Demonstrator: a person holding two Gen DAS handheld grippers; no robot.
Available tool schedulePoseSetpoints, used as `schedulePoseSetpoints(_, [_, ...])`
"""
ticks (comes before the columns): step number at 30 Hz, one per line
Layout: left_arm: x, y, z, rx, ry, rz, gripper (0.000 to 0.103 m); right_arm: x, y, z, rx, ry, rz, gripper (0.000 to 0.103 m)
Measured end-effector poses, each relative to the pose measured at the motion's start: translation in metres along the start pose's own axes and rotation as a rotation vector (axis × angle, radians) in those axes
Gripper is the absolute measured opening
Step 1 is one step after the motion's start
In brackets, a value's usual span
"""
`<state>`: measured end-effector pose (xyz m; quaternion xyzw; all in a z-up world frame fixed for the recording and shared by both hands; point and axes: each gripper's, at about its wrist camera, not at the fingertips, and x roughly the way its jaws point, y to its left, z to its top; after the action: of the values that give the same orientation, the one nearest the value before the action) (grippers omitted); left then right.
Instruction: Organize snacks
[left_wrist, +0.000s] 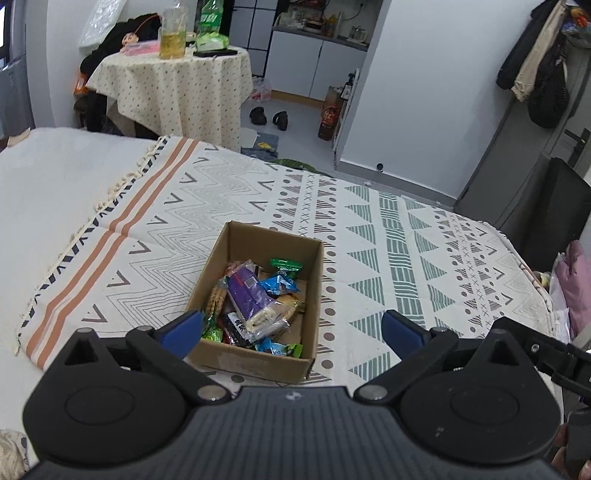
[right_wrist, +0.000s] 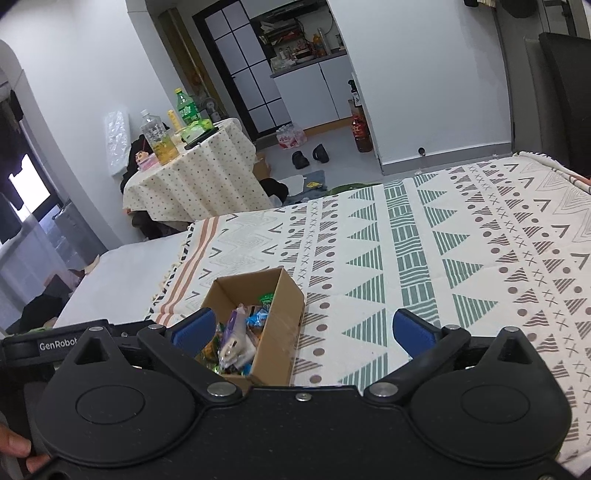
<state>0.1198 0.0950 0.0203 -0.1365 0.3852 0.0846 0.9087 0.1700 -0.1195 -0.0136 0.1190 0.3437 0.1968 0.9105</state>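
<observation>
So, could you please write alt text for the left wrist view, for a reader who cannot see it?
An open cardboard box full of wrapped snacks sits on a patterned blanket, seen past the open blue fingers of the left gripper, which holds nothing. Behind are a small table with bottles and a kitchen corner.

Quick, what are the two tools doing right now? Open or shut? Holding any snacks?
Left tool: open, holding nothing, above the cardboard box of snacks.
Right tool: open, holding nothing.
</observation>
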Motion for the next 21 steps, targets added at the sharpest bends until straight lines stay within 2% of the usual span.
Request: schedulePoseSetpoints(21, [-0.082, -0.021, -0.039, 0.132, -0.067, -0.075, 0.103, -0.085, 0.005, -0.022, -0.082, -0.043, -0.038, 0.103])
